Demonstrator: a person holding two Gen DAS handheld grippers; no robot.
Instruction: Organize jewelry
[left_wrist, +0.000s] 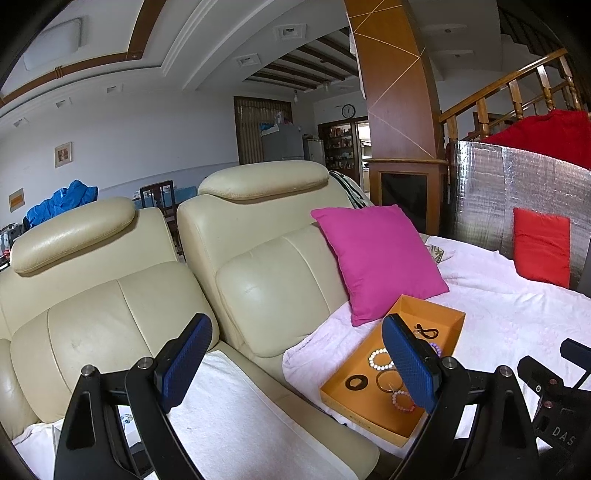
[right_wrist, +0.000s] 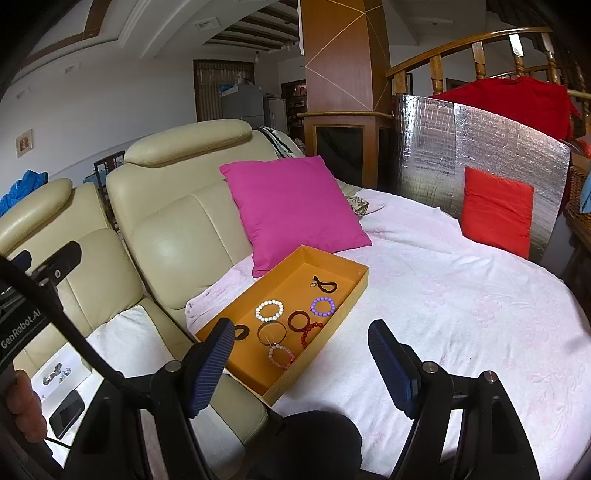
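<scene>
The shallow orange cardboard tray, bearing beaded bracelets, is seen on the pink bedspread, its long axis running away toward the magenta cushion. Both left tongs and right tongs are released, empty; one bracelet should be approached steeply, gripped across its rim.

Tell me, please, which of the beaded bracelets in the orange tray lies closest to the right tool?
The pink beaded bracelet, at the tray's near end. The white, purple and red beaded ones all lie farther back.
</scene>
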